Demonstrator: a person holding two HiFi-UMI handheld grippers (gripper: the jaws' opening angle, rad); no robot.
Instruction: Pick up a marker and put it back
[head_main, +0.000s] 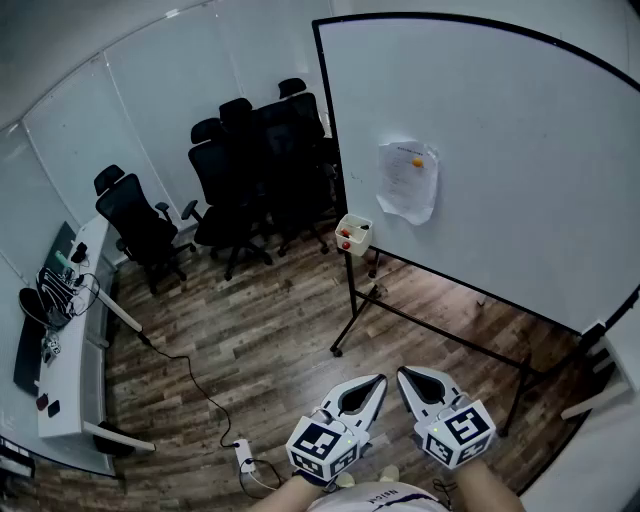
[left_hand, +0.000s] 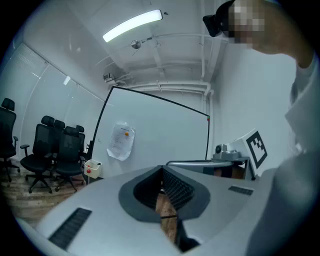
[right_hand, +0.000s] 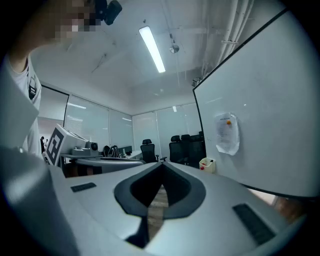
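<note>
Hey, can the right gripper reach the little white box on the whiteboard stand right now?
Probably not yet: the right gripper, jaws shut, sits close to the person's body, and the white box hangs well ahead across open wood floor. Nothing seems to stand between them.

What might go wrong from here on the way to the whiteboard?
1. The cable and power strip lie on the floor near the person's feet: a trip hazard on the walk over.
2. The white box is small and hangs at the edge of the whiteboard; the left tool and right tool, both shut, might knock it.
</note>
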